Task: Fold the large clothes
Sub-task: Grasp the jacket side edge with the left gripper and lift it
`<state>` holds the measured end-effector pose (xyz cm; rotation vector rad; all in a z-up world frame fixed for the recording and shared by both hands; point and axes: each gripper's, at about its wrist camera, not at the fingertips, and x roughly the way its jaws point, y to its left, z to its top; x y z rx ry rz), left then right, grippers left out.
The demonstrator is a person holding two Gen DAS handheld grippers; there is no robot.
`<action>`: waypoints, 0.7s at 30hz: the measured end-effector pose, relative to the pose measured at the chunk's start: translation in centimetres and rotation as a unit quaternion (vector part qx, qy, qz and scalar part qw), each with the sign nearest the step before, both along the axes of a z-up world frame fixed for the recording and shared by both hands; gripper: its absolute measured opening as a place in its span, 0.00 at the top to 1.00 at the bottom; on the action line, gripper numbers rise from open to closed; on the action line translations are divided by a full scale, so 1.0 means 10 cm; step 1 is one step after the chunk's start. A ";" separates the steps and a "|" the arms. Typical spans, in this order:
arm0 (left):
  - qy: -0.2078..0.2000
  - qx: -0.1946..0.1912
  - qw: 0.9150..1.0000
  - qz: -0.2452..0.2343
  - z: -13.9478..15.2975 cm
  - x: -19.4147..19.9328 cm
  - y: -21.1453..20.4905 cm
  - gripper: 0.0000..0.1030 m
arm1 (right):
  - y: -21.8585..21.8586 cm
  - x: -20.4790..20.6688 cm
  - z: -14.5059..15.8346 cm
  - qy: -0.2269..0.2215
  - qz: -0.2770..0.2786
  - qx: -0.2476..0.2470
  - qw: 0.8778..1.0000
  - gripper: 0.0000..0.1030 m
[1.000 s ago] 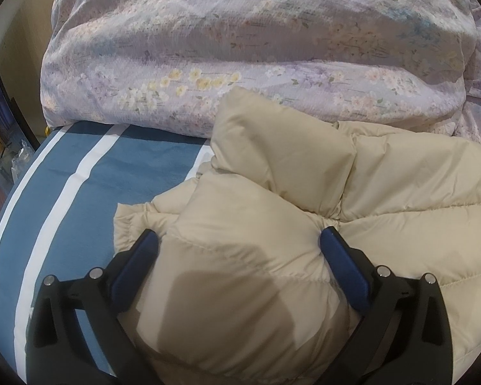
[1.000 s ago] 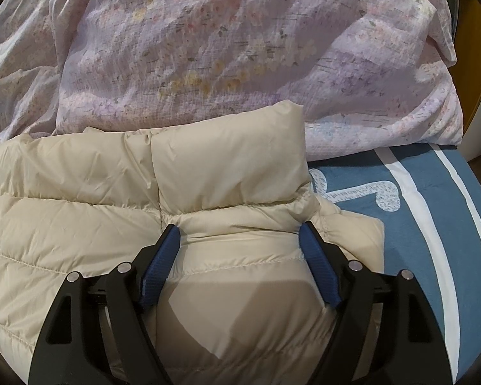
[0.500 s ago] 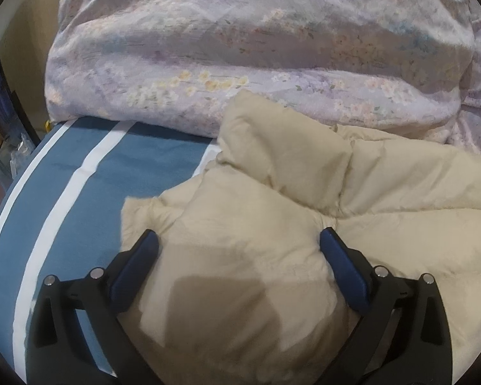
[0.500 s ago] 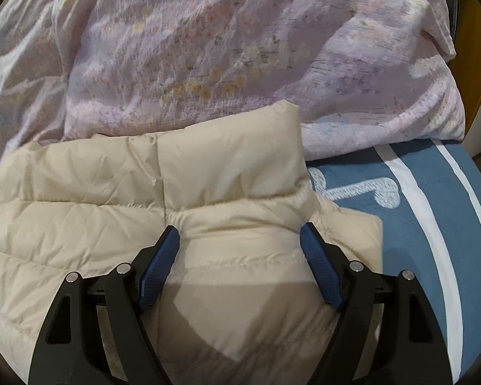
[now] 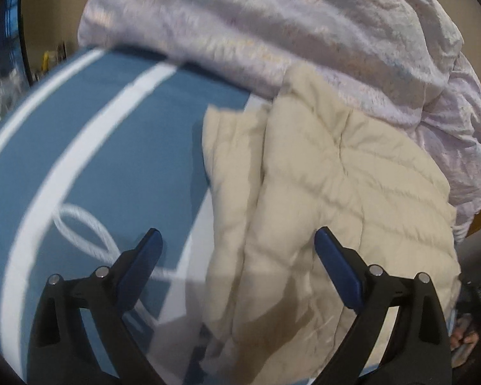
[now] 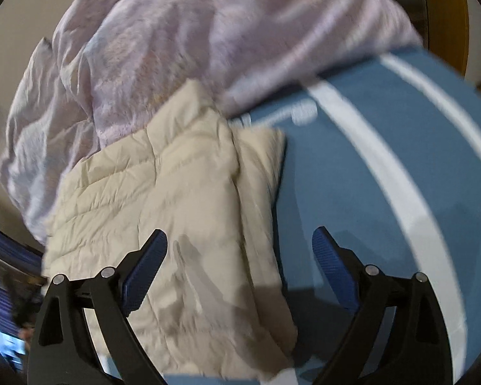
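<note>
Left wrist: jacket [image 5: 336, 176] blurred, cut off.

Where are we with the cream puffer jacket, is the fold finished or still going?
Done: the cream puffer jacket lies on the blue striped sheet as a compact stacked bundle against the lilac duvet.

In hand: nothing. The left tongs and right tongs are wide open; the right jaws have just been opening, and nothing is gripped.

Left: perhaps squaring the offset lower layer along the edge; whether more garments wait cannot be seen.
</note>
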<state>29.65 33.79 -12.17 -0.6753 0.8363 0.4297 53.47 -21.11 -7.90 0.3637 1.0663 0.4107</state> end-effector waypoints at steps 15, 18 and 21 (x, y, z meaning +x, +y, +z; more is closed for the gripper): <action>-0.062 -0.083 0.994 -0.023 -0.09 -0.08 -0.20 0.69 | 0.13 -0.24 -0.18 0.035 0.038 0.136 0.989 0.71; -0.083 -0.093 0.992 -0.032 -0.01 -0.15 -0.21 0.82 | 0.10 -0.35 -0.03 0.020 0.037 0.147 0.988 0.80; -0.092 -0.080 0.992 -0.040 0.13 -0.26 -0.21 0.84 | 0.12 -0.52 0.20 -0.004 0.051 0.153 0.987 0.83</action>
